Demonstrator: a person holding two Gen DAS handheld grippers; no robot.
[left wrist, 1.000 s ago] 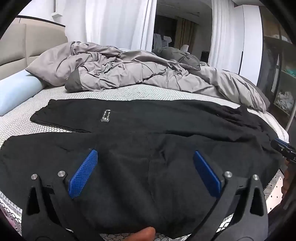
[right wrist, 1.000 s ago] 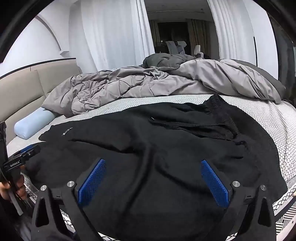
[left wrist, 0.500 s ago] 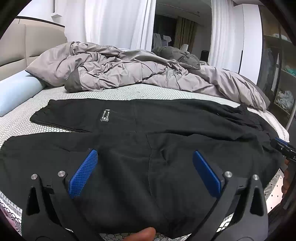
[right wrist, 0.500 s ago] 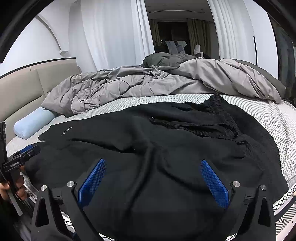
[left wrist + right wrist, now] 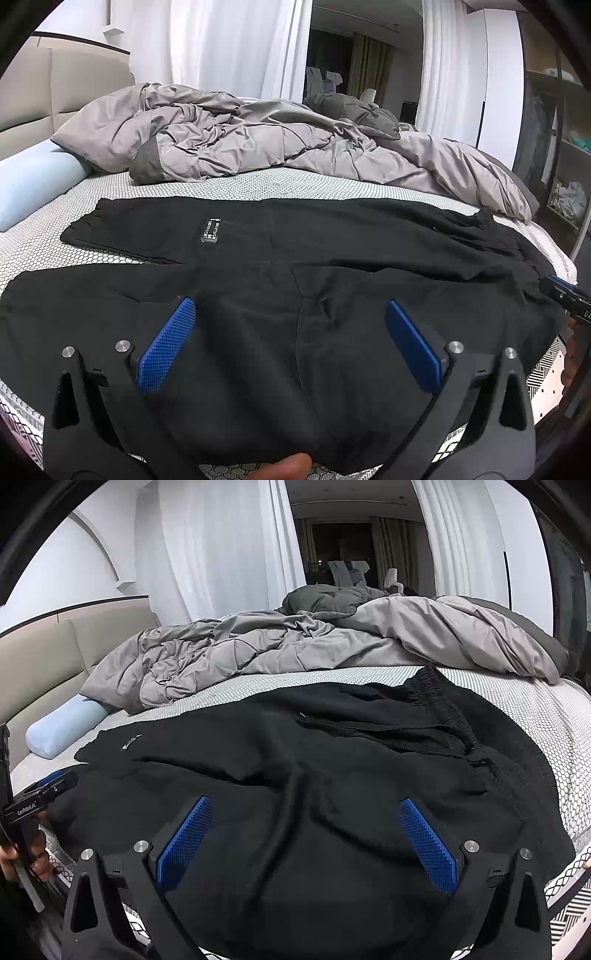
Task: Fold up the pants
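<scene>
Pants, black, lie spread across a bed with a honeycomb-patterned sheet, legs reaching toward a pale blue bolster pillow, waistband and drawstring toward the opposite end. The left gripper hangs over the near leg, its blue pads spread wide with fabric lying between and below them, nothing pinched. The right gripper hangs near the seat of the pants, likewise spread wide and holding nothing. A rumpled grey duvet is heaped beyond the pants.
</scene>
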